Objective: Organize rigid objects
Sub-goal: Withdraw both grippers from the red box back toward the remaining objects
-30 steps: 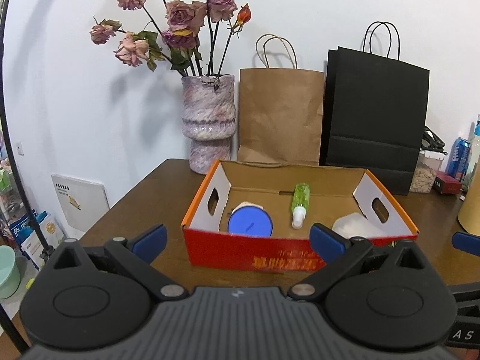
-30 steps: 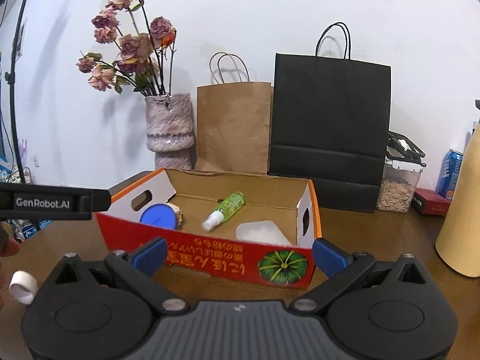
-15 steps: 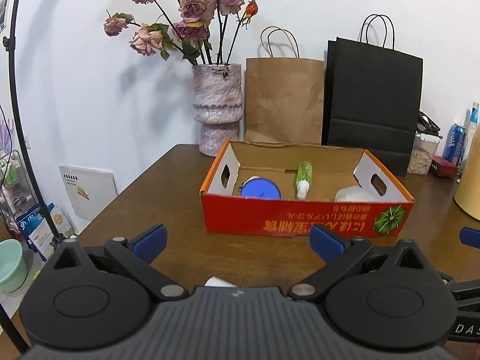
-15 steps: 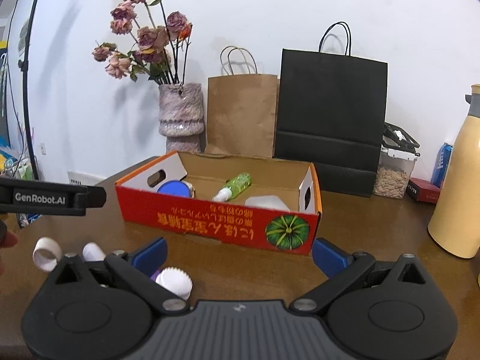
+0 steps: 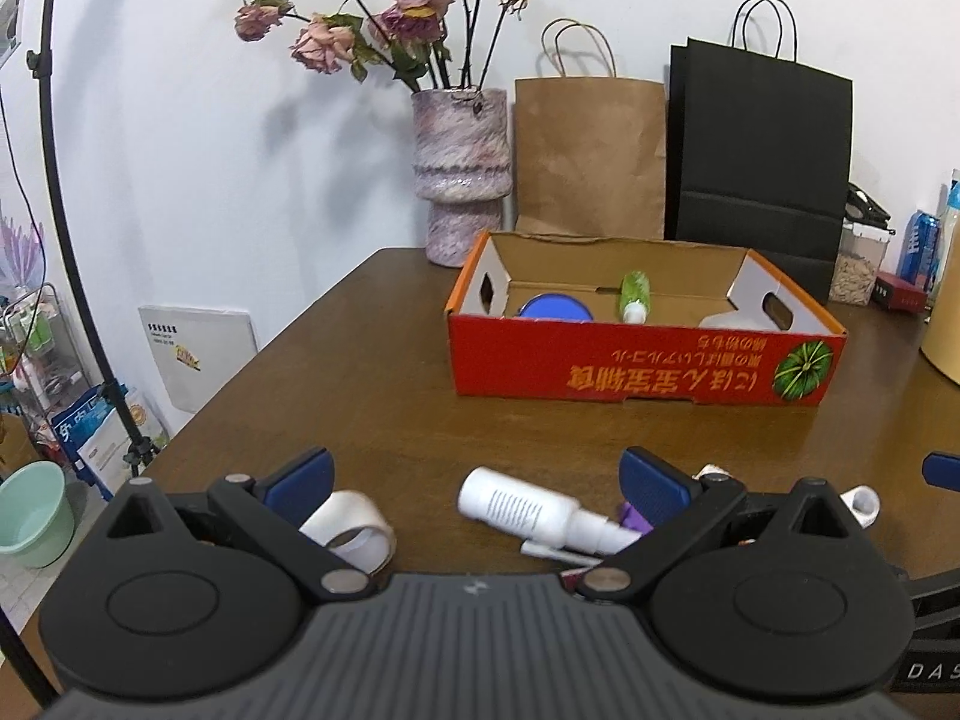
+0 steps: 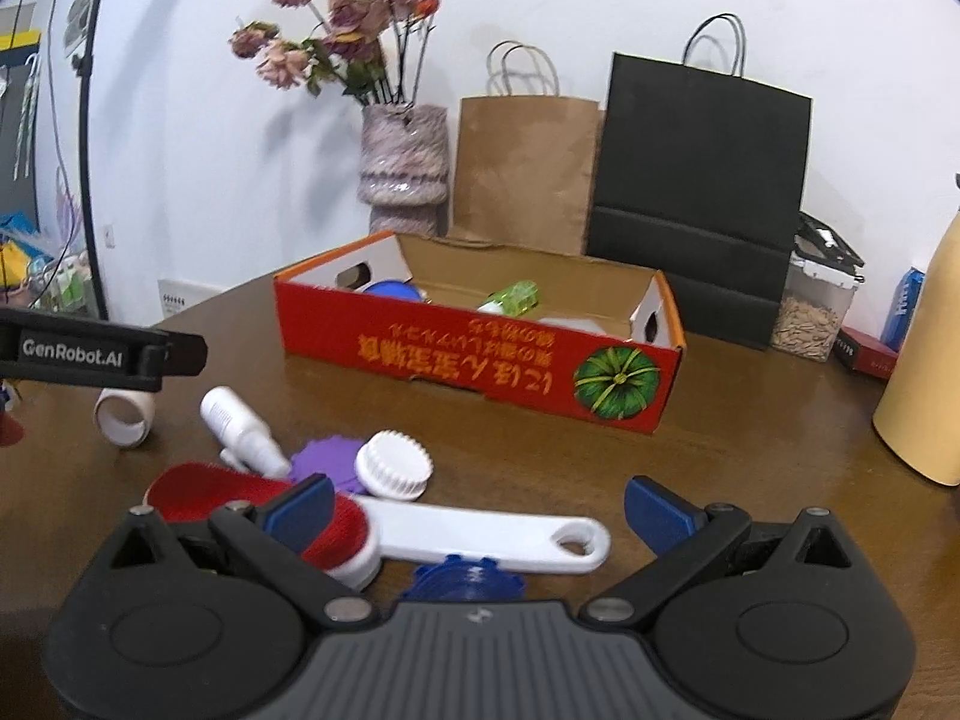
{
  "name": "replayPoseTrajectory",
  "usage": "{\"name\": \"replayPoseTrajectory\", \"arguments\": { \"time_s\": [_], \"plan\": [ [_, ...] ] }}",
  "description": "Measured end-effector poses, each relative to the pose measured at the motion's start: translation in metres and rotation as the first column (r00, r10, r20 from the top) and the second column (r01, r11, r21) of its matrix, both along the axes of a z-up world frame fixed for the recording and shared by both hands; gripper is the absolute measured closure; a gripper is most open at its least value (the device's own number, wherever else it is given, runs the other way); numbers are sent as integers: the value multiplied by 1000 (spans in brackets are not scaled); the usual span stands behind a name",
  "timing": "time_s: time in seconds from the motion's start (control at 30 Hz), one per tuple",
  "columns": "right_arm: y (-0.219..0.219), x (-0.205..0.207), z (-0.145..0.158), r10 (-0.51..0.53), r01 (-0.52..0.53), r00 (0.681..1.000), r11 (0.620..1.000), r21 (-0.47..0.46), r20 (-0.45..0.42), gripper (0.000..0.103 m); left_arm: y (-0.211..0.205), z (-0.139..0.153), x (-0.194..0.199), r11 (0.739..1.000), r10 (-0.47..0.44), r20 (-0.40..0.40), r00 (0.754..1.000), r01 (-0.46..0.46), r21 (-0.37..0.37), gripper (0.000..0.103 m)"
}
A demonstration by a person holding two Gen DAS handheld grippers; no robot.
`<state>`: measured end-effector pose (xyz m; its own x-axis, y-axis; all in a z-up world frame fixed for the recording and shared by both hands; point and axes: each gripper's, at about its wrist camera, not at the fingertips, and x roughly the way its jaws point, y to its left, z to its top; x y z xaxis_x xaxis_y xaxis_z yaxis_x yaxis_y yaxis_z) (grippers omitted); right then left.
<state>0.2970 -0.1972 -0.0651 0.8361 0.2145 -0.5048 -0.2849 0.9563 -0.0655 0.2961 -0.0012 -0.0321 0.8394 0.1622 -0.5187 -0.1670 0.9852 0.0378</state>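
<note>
A red cardboard box (image 5: 642,363) (image 6: 480,357) sits mid-table and holds a blue lid (image 5: 555,307), a green spray bottle (image 5: 634,294) and a white piece (image 5: 729,320). My left gripper (image 5: 477,480) is open, with a white spray bottle (image 5: 528,510) (image 6: 237,426) lying between its fingers and a white tape roll (image 5: 348,525) (image 6: 125,414) at its left finger. My right gripper (image 6: 477,504) is open over a red-and-white brush (image 6: 420,531), near a white ridged cap (image 6: 393,465), a purple disc (image 6: 327,459) and a blue gear-shaped piece (image 6: 462,582).
A vase of dried roses (image 5: 462,174), a brown paper bag (image 5: 591,156) and a black paper bag (image 5: 759,156) stand behind the box by the wall. A seed jar (image 6: 813,312) and a tan flask (image 6: 927,360) stand at right. The table's left edge (image 5: 252,372) drops to floor clutter.
Both grippers have drawn back from the box and tilted down. The loose items at the table's near side have come into view. The box contents have not moved.
</note>
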Motion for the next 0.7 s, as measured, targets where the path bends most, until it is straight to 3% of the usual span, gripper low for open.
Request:
{"name": "replayPoseTrajectory", "arguments": {
  "time_s": [0.4,0.7],
  "plan": [
    [45,-6,-11,96,-96,994,995,-3,-55,0,25,-5,-16,999,34,-6,999,-34,4,0],
    [81,-1,-16,99,-94,990,994,49,-104,0,49,-7,-21,998,69,-5,998,-69,-11,0]
  ]
}}
